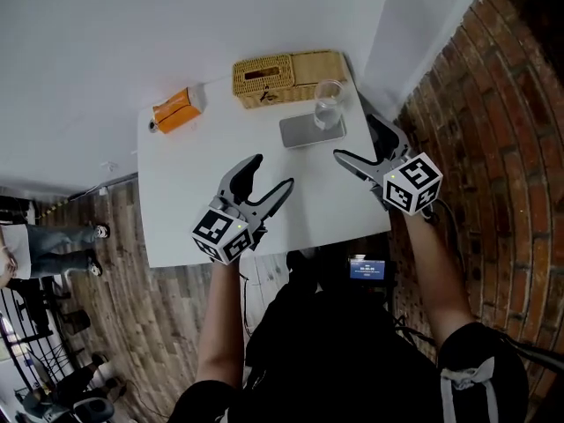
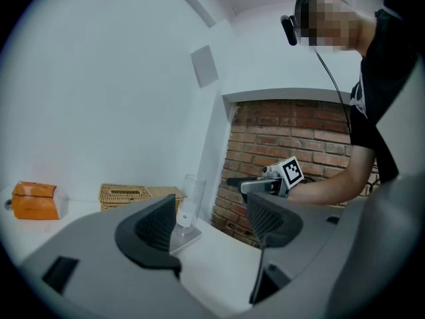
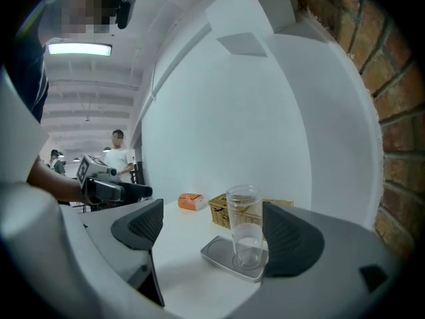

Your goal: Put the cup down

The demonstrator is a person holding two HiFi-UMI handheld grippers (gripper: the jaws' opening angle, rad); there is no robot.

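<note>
A clear empty cup (image 1: pixel 328 104) stands upright on a flat grey pad (image 1: pixel 304 132) at the back right of the white table (image 1: pixel 185 192). My right gripper (image 1: pixel 352 137) is open just in front of the pad, apart from the cup, with nothing between its jaws. In the right gripper view the cup (image 3: pixel 244 226) stands a short way ahead on the pad (image 3: pixel 222 255), nearer the right jaw. My left gripper (image 1: pixel 272 172) is open and empty over the table's middle. In the left gripper view the cup (image 2: pixel 188 201) stands well ahead.
A wicker box (image 1: pixel 286 76) lies right behind the cup, and an orange pack (image 1: pixel 176 110) lies at the back left. A white wall and a brick wall (image 1: pixel 476 104) close off the table's far and right sides. A person (image 3: pixel 117 153) stands far off.
</note>
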